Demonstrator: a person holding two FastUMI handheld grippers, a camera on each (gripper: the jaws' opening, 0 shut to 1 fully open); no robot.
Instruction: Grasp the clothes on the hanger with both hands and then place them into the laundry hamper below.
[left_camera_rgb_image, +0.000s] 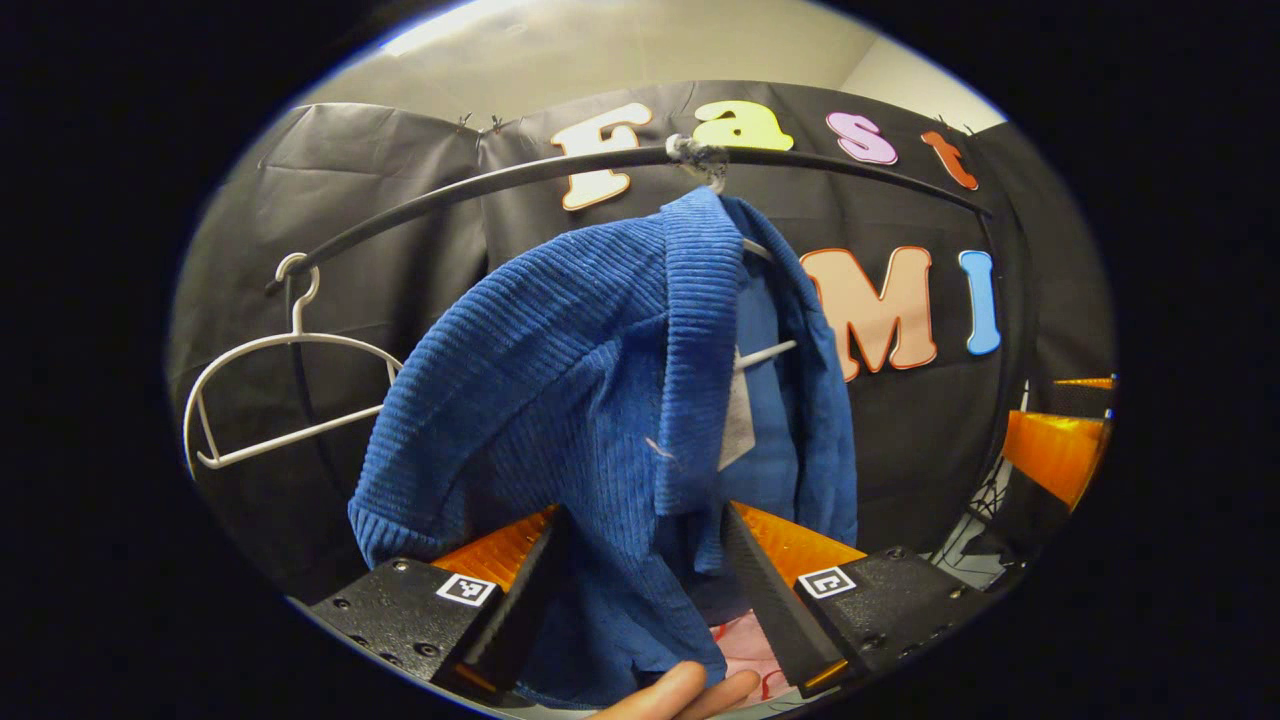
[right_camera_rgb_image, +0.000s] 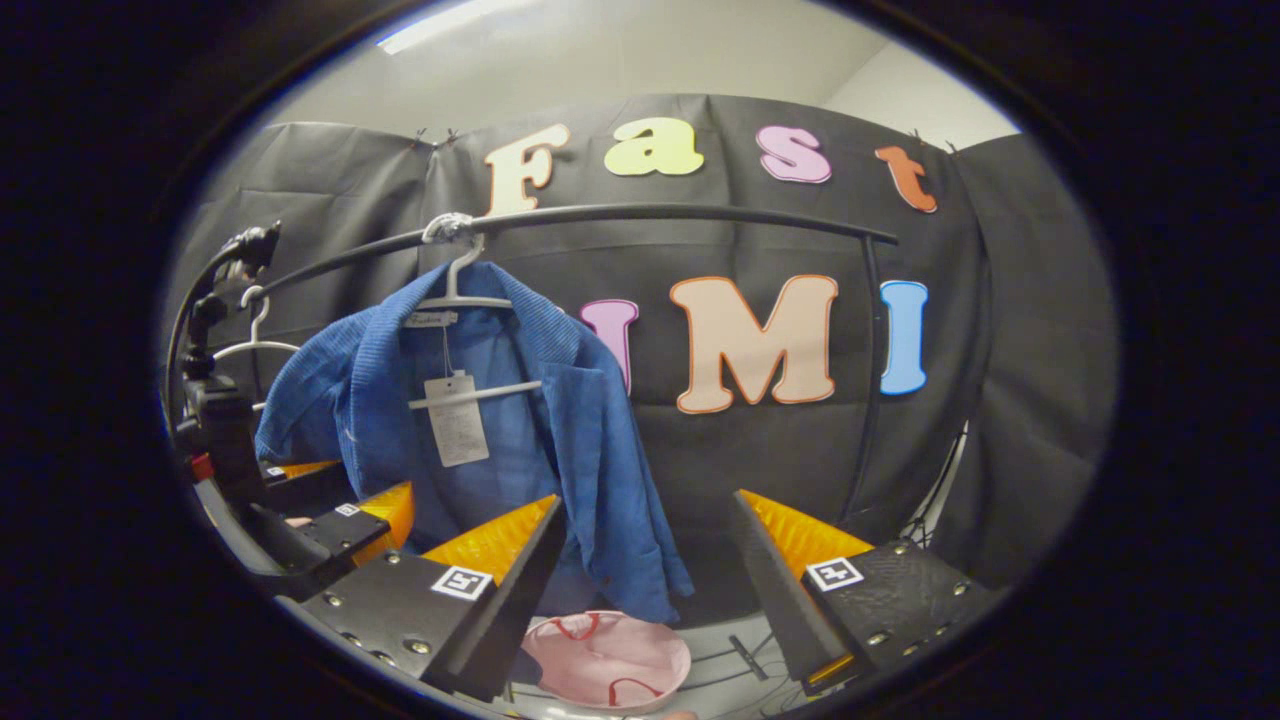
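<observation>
Blue ribbed knit, a cardigan-like garment (left_camera_rgb_image: 600, 400), hung from a white wire hanger (right_camera_rgb_image: 470, 300) on the curved black rail (left_camera_rgb_image: 480, 180), its front open and a pale paper tag (right_camera_rgb_image: 456, 420) dangling inside. In the left gripper view the left gripper (left_camera_rgb_image: 645, 590) had its black, orange-backed fingers (left_camera_rgb_image: 520, 600) spread wide, one on each side of the garment's lower front; the knit hung between them, though it could not be told whether either finger touched the cloth. Fingertips of a person's hand (left_camera_rgb_image: 690, 692) showed at the bottom edge of that view. An empty white wire hanger (left_camera_rgb_image: 280, 390) hung further along the rail, apart from the garment.

In the right gripper view the right gripper (right_camera_rgb_image: 645, 580) was also spread open, holding nothing, and sat near the garment's hem, short of the fabric. Below and between its fingers lay the round pink laundry hamper (right_camera_rgb_image: 610, 660) with red handles, on the floor under the hanging garment. At the left of that view the left gripper (right_camera_rgb_image: 330, 530) appeared beside the garment's sleeve side, with its black camera mount (right_camera_rgb_image: 215, 400) rising above it.
</observation>
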